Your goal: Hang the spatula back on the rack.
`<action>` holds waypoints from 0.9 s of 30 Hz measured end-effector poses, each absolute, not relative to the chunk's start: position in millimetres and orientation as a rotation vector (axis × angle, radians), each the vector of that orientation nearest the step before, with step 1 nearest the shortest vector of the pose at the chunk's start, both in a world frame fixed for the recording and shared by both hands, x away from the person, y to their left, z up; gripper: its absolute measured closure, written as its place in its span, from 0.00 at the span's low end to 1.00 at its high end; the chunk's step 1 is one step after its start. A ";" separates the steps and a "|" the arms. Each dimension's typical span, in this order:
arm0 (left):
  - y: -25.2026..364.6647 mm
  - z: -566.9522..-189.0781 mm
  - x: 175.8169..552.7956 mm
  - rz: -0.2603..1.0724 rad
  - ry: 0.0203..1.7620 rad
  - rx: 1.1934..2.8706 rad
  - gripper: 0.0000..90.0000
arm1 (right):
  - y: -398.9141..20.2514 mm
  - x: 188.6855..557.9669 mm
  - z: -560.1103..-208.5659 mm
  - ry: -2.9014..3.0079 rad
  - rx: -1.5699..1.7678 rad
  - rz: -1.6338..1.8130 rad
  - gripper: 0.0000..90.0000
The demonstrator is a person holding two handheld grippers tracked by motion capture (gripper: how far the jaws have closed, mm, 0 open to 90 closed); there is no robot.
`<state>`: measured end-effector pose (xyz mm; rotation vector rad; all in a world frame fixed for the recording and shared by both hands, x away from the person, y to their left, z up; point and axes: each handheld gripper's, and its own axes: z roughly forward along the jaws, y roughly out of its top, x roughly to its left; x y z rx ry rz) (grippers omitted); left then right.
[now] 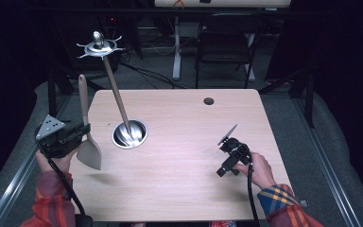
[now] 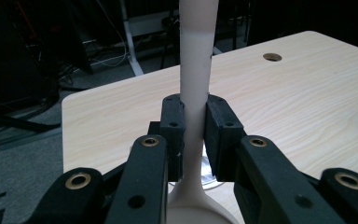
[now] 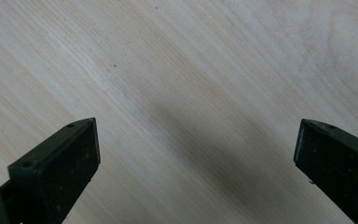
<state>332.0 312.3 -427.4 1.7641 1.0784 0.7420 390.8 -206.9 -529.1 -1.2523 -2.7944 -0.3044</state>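
Note:
A beige spatula (image 1: pixel 90 152) hangs upright at the table's left edge, blade down and handle up. My left gripper (image 1: pixel 86 128) is shut on its handle just above the blade. In the left gripper view the pale handle (image 2: pixel 196 60) rises between the two black pads (image 2: pixel 220 122) of the left gripper (image 2: pixel 195 121), which press on it from both sides. My right gripper (image 1: pixel 227 163) is held low over the right part of the table. In the right gripper view, the right gripper (image 3: pixel 196 135) has its jaws wide apart, with bare wood between them.
A round metal cup (image 1: pixel 139 137) is sunk into the wooden table (image 1: pixel 184 118) left of centre. A wooden-handled utensil (image 1: pixel 117 97) with a spiked metal head leans out of it. A cable hole (image 1: pixel 209 100) lies near the far edge. A dark chair (image 1: pixel 227 42) stands behind.

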 end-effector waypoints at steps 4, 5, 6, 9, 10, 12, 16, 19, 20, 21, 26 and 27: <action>314.1 -422.5 333.8 0.743 1.068 1.745 0.87 | -206.9 390.3 -529.6 -2.790 -1.261 -0.317 0.00; 314.7 -421.2 334.2 0.742 1.067 1.744 0.87 | -206.9 390.7 -529.1 -2.794 -1.252 -0.306 0.00; 315.6 -420.0 334.7 0.741 1.066 1.740 0.87 | -207.0 390.7 -529.0 -2.795 -1.250 -0.305 0.00; 317.9 -416.7 336.7 0.729 1.061 1.733 0.87 | -207.3 390.0 -530.4 -2.798 -1.268 -0.331 0.00; 318.9 -415.7 337.3 0.726 1.061 1.731 0.87 | -207.3 389.9 -530.5 -2.799 -1.268 -0.332 0.00; 320.7 -414.1 338.7 0.716 1.060 1.724 0.87 | -207.3 389.9 -530.4 -2.798 -1.270 -0.332 0.00; 321.8 -410.3 342.6 0.715 1.049 1.721 0.87 | -207.2 389.9 -530.1 -2.800 -1.270 -0.329 0.00; 321.0 -406.7 346.0 0.713 1.044 1.722 0.87 | -207.4 390.0 -530.2 -2.794 -1.269 -0.329 0.00; 320.9 -405.9 347.3 0.717 1.043 1.719 0.87 | -207.3 390.0 -530.4 -2.798 -1.272 -0.329 0.00; 320.6 -405.3 348.5 0.715 1.044 1.713 0.87 | -207.4 390.0 -530.4 -2.797 -1.272 -0.330 0.00; 321.0 -401.3 353.2 0.712 1.041 1.716 0.87 | -207.7 390.1 -530.5 -2.795 -1.275 -0.329 0.00; 320.8 -401.0 354.3 0.716 1.040 1.707 0.87 | -207.7 390.1 -530.5 -2.795 -1.275 -0.330 0.00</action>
